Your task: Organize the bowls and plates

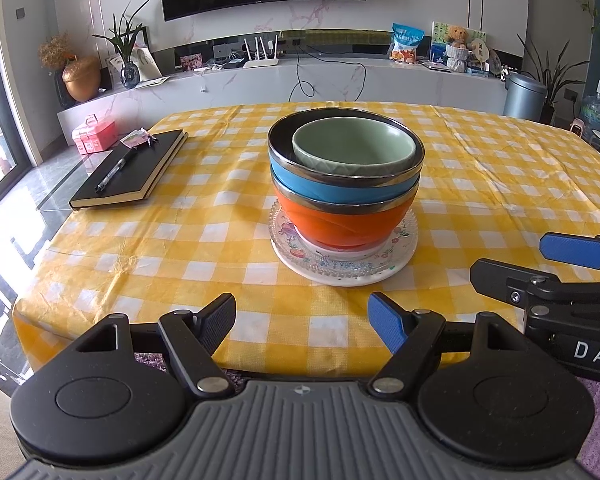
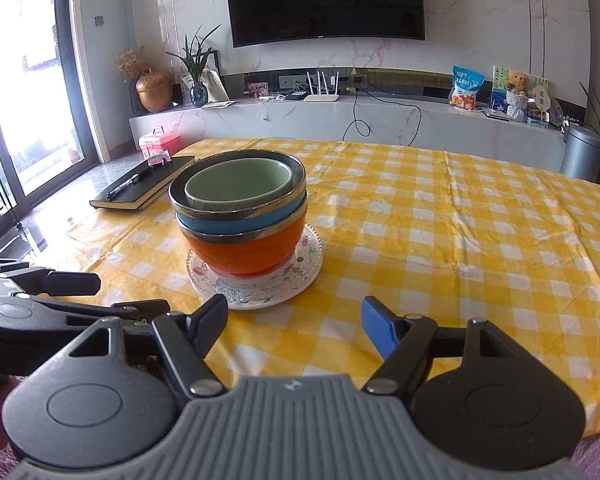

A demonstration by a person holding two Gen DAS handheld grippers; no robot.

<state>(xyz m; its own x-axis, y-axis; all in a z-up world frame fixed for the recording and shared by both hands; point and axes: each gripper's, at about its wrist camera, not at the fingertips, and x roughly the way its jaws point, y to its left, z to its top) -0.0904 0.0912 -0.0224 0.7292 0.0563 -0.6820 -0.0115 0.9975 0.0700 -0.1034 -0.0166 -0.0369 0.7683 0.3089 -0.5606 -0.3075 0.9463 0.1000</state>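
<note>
Three bowls sit one inside the other in the left wrist view. The green bowl (image 1: 354, 145) is smallest, so it rests on top, inside the blue bowl (image 1: 342, 178). The blue bowl rests inside the orange bowl (image 1: 342, 220). The orange bowl stands on a clear glass plate (image 1: 340, 266), and that lies on a white plate (image 1: 384, 276). Big things are at the bottom and small things on top, so the pile probably stands steady. The pile is at twelve o'clock from the left gripper (image 1: 302, 322), a little way off on the yellow checked table (image 1: 140, 248). The left gripper's fingers are spread wide, with nothing between them. They hang over the near edge of the table. The right gripper (image 1: 540, 264) pokes in at three o'clock. A black notebook (image 1: 132, 170) with a pen (image 1: 114, 170) on it lies at ten o'clock, well apart from the pile.

In the right wrist view, the same pile shows at eleven o'clock from the right gripper (image 2: 294, 328), with the green bowl (image 2: 240, 184) on top. Its fingers are spread too and pinch nothing. The left gripper (image 2: 76, 284) shows at nine o'clock. Both grippers point toward the pile without touching it. The tidy job looks nearly done or all done, since every dish seen is stacked up.
</note>
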